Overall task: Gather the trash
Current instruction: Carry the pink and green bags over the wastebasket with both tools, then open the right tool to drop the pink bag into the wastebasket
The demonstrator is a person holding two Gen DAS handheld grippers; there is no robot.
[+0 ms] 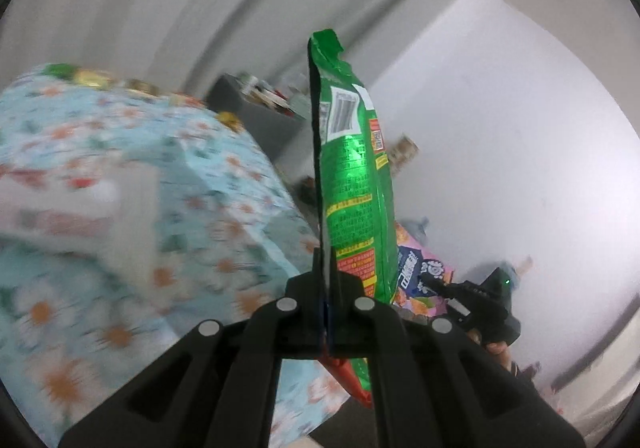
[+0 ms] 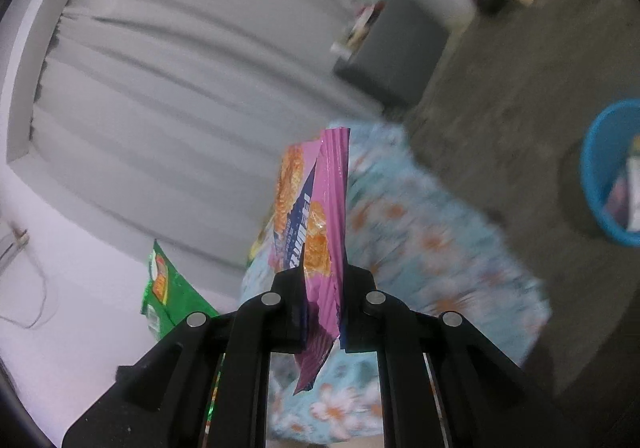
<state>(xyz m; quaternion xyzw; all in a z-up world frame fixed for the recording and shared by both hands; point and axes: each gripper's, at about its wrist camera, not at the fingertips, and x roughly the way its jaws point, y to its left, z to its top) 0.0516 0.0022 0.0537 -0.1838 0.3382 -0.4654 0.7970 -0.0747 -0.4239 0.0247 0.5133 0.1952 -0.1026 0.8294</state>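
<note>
Both tools carry trash, likely toward the blue bin point(image 2: 612, 176) on the floor at the far right. The left tool point(image 1: 329, 280) is clamped on a glossy green snack bag point(image 1: 352, 184), thin crinkled foil standing upright from its lower edge. The right tool point(image 2: 320, 288) is pinched tight on a pink biscuit wrapper point(image 2: 316, 216), creased and flat. Below, blurred, lies the counter's daisy-print cloth point(image 2: 420, 232), apparently soft fabric.

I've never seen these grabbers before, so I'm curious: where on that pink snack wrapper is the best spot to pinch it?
Judging by the hold shown, the flat lower end: the right gripper is shut across the pink wrapper near its crimped bottom, fingers on both faces. Thin, limp film pinches best face to face, approached edge-on.
</note>
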